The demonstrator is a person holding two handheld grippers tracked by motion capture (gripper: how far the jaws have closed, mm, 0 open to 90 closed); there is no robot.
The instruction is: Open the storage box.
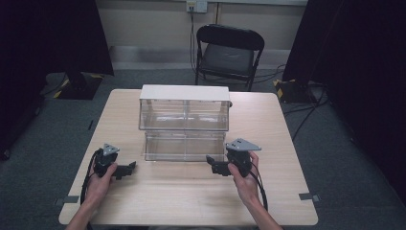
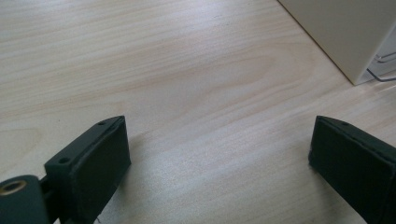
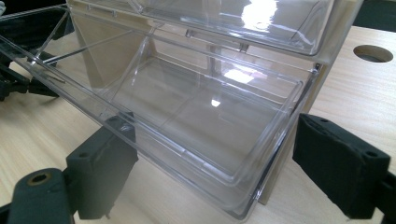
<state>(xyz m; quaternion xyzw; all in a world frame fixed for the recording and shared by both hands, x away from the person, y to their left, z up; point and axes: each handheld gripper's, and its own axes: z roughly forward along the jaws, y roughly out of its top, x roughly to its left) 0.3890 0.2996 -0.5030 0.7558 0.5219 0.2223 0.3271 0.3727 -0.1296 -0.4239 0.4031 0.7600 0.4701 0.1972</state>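
- Jaws of the right gripper (image 1: 214, 167) stand wide with nothing between the pads; in the right gripper view they straddle the lower right front corner of the clear bin unit (image 3: 196, 107), one jaw right at the tilted clear front lip, the other off the pale side wall.
- Jaws of the left gripper (image 1: 125, 170) are also wide and empty, over bare wood in the left gripper view; just the pale side panel of the unit (image 2: 345, 32) sits ahead at upper right.
- Right hand (image 1: 244, 179) keeps its gripper low and just beside the unit, probably lined up to take the lower bin's front edge.
- Left hand (image 1: 100, 179) rests its gripper on the surface (image 1: 191, 201), apart from the unit's left front corner, likely parked as a spare or ready to steady the box.
- Clear bin unit (image 1: 184, 122) sits mid-surface, two tiers, white top, both bins look empty; lower bin front leans out toward the person.
- Round hole (image 3: 372, 53) in the surface lies beside the unit's right side.
- Folding chair (image 1: 229, 52) stands behind the surface, well apart, not in play.
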